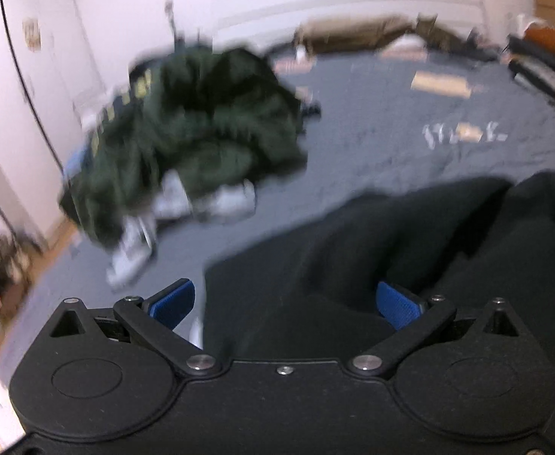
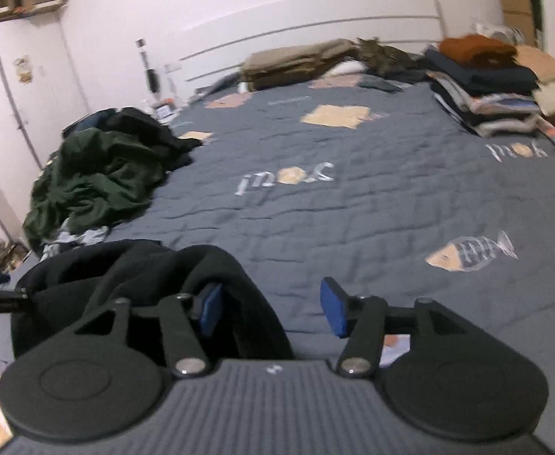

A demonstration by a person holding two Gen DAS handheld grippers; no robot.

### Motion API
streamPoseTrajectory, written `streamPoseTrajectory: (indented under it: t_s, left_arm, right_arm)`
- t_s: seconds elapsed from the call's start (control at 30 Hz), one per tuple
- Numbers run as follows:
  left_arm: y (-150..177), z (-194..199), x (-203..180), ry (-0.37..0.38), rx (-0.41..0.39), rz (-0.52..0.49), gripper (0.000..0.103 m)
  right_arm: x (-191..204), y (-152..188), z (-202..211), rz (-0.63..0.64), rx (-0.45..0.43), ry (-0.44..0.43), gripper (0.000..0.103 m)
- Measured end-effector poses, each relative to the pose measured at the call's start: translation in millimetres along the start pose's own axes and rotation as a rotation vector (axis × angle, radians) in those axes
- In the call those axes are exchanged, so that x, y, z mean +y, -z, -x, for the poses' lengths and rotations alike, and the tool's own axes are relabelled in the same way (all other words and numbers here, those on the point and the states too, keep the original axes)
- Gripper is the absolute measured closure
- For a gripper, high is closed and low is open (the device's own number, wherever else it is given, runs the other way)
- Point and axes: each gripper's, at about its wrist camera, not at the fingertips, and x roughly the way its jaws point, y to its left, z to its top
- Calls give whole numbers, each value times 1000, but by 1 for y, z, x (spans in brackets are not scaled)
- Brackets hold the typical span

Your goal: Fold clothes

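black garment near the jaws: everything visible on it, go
The black garment looks like soft, matte knit fabric, bunched in loose folds on the grey quilted bedspread. It drapes between both open grippers: over the left gripper and around the inner blue pad of the right gripper. No print, collar or sleeves can be made out.

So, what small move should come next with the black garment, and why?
Probably close both grippers on the black garment: the left gripper and right gripper stand open with bunched cloth between or over their fingers, and the grey bedspread ahead offers room to spread it.
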Motion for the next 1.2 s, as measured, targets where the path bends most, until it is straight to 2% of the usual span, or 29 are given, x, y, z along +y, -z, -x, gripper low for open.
streamPoseTrajectory:
  t_s: [0.03, 0.1, 0.13, 0.17, 0.2, 0.3, 0.43, 0.67, 0.93, 1.03, 1.13, 1.2]
  left_arm:
    - [7, -2, 1, 37, 1, 25, 5]
    - [21, -3, 3, 118, 3, 70, 47]
    - [26, 2, 2, 141, 1, 85, 55]
    - [32, 7, 0, 158, -2, 98, 69]
    - [38, 15, -4, 168, -5, 87, 79]
    - [50, 39, -19, 190, -8, -8, 88]
    - [66, 70, -27, 240, -24, -64, 92]
    - [104, 116, -40, 355, 17, -50, 93]
    - [146, 144, -59, 483, 138, -135, 93]
    - [146, 145, -54, 497, 139, -119, 91]
    - [130, 150, -44, 507, 136, -84, 79]
    - [114, 155, -38, 544, 126, -96, 59]
  right_arm:
    - [-9, 0, 3, -31, -18, 7, 42]
    - [-22, 0, 9, -89, -70, 9, 34]
    - [-25, -1, 12, -109, -88, -4, 32]
    - [-26, -1, 13, -124, -100, -20, 30]
    - [-25, -2, 13, -127, -105, -34, 28]
    - [-10, -5, 3, -87, -88, -61, 26]
    - [14, -10, -16, -32, -55, -110, 26]
    - [55, -10, -50, 98, 9, -156, 26]
    - [51, 7, -74, 108, 72, -140, 26]
    - [48, 13, -83, 87, 92, -152, 26]
    - [54, 27, -97, 105, 162, -149, 26]
    - [63, 38, -99, 148, 170, -137, 35]
